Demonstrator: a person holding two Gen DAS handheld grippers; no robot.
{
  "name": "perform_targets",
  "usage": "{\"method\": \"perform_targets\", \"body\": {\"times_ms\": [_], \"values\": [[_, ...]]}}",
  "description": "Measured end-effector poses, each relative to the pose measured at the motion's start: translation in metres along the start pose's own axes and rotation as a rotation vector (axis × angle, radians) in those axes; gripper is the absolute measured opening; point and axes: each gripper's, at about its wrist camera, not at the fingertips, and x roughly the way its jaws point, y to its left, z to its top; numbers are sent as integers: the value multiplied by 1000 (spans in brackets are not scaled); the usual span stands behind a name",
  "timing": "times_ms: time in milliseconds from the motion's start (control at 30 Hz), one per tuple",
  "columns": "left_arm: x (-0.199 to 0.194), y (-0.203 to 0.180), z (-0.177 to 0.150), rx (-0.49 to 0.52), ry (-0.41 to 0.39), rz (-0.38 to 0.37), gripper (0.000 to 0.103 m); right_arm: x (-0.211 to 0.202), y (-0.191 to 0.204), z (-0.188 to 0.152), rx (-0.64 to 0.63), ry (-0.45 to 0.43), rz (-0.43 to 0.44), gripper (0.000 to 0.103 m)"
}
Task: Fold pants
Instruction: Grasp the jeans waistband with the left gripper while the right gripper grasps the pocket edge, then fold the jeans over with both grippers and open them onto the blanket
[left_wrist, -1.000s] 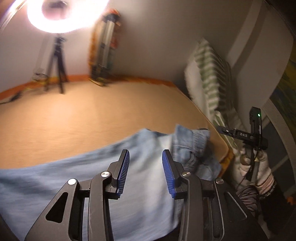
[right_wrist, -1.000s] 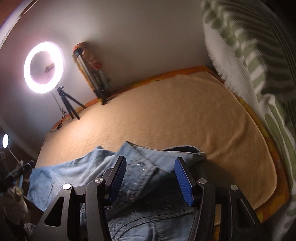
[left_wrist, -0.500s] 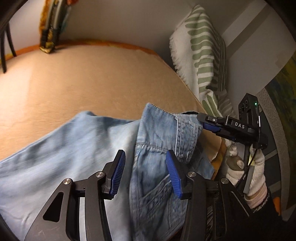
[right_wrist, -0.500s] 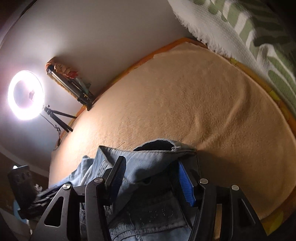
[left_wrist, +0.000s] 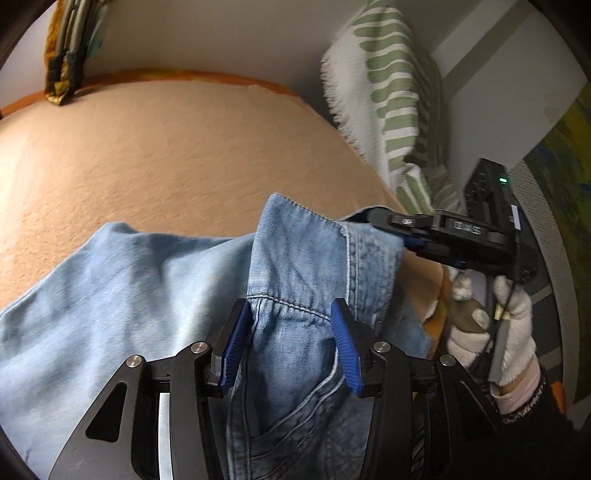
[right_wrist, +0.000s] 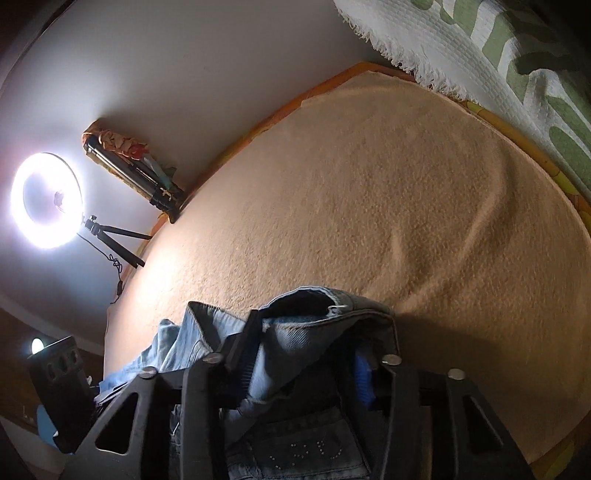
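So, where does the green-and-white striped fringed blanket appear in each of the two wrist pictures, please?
Left wrist view: the green-and-white striped fringed blanket hangs at the upper right, above the right gripper.
Right wrist view: the same blanket fills the top right corner, its fringe over the bed's edge.
Shared landmark: the light blue denim pants on the peach bed cover, at the bottom middle of both views.

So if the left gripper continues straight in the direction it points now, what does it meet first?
The jeans: their waistband already lies between the fingers of the left gripper, so it would push further into the denim. Beyond that comes the orange blanket, though depth is hard to judge.
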Motion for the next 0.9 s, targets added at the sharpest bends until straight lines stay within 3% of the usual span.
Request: {"method": "perform_targets", "body": {"times_ms": [200, 333, 467, 633, 800, 900], "values": [[-12, -24, -12, 79, -27, -43, 26, -2, -4, 5, 3, -12, 23, 31], [-13, -51, -25, 148, -14, -115, 25, -3, -9, 8, 17, -17, 55, 27], [-3, -78, -42, 209, 48, -183, 25, -3, -16, 12, 48, -21, 114, 27], [22, -100, -63, 304, 123, -121, 25, -1, -14, 15, 27, 8, 114, 36], [22, -106, -66, 322, 135, -131, 25, 1, -11, 14, -30, 37, 76, 36], [22, -104, -64, 303, 146, -159, 25, 0, -17, 16, -29, 68, 116, 38]]}}
